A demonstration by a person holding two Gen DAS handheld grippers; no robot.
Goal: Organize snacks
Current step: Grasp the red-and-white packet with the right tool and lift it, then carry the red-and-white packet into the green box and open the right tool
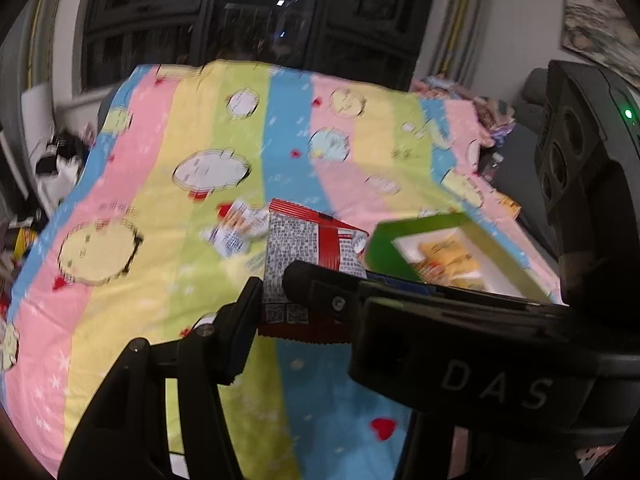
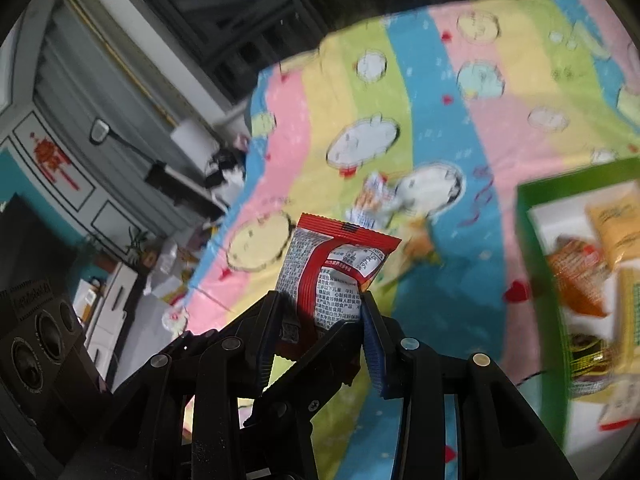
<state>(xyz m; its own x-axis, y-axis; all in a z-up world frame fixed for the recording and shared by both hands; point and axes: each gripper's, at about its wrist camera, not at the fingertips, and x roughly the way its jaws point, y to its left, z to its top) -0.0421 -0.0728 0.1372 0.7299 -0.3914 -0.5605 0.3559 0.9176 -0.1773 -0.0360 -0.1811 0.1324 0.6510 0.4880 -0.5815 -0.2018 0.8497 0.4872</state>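
**Red packet gripped above the striped bedspread**

While both claws clamp the same red-and-white snack packet (image 2: 334, 276), it hangs clear of the pastel striped bedspread (image 1: 168, 208), left of the green box (image 2: 536, 264). The right claw (image 2: 320, 312) pinches the packet's lower end; the left claw (image 1: 272, 288) grips it too. Inside the box lie orange and yellow snack bags (image 2: 580, 276). A crumpled white wrapper (image 1: 236, 230) rests on the bedspread, beyond the packet and left of the box.
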